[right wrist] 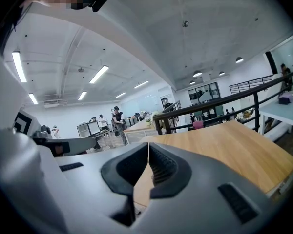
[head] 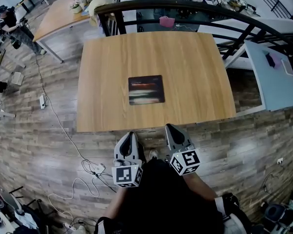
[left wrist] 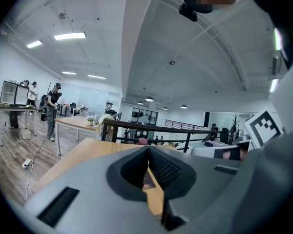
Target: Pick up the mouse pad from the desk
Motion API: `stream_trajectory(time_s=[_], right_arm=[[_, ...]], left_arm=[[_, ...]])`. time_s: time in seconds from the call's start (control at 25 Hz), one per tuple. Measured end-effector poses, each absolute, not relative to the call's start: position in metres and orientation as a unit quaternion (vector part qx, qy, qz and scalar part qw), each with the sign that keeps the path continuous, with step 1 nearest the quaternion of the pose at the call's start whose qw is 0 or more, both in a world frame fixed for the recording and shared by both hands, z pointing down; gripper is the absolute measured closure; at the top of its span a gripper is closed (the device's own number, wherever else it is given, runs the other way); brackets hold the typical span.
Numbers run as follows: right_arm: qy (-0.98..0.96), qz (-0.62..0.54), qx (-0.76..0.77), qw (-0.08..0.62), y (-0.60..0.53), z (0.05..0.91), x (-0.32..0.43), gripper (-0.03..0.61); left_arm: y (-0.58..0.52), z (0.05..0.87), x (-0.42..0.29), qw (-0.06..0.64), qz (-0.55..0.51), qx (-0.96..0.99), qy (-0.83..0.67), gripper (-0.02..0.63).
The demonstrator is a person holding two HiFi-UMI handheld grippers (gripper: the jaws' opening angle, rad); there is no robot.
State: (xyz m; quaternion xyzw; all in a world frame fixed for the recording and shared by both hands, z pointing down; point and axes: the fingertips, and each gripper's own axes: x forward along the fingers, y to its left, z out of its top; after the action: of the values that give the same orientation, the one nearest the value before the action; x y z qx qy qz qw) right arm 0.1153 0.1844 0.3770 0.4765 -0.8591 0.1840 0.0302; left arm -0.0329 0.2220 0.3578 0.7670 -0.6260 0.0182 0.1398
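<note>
The desk (head: 185,72) has a smooth, light wood-grain top with a satin finish, and the mouse pad (head: 146,89) looks dark and matt, with a streaky print. The left gripper (head: 131,133) and right gripper (head: 169,126) are smooth matt grey plastic with darker ribbed pads (left wrist: 163,168). The floor (head: 34,145) is grey-brown wood planking with a glossy sheen.

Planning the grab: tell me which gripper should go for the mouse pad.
Left, narrowly. Both sit short of the desk with jaws shut, but the left gripper points at the mouse pad, seen just past its jaws; the right gripper faces only wood.
</note>
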Motion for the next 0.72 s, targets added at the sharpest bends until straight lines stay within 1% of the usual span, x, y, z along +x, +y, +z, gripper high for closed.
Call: stream_trajectory(time_s=[0.28, 0.72], right_arm=[[-0.849, 0.189, 0.492, 0.038, 0.138, 0.382, 0.104, 0.546], [-0.820, 0.190, 0.536, 0.061, 0.058, 0.399, 0.075, 0.546]], left_arm=[[0.165, 0.364, -0.041, 0.146, 0.025, 0.782, -0.605, 0.591], [0.078, 0.383, -0.088, 0.168, 0.039, 0.797, -0.579, 0.591]])
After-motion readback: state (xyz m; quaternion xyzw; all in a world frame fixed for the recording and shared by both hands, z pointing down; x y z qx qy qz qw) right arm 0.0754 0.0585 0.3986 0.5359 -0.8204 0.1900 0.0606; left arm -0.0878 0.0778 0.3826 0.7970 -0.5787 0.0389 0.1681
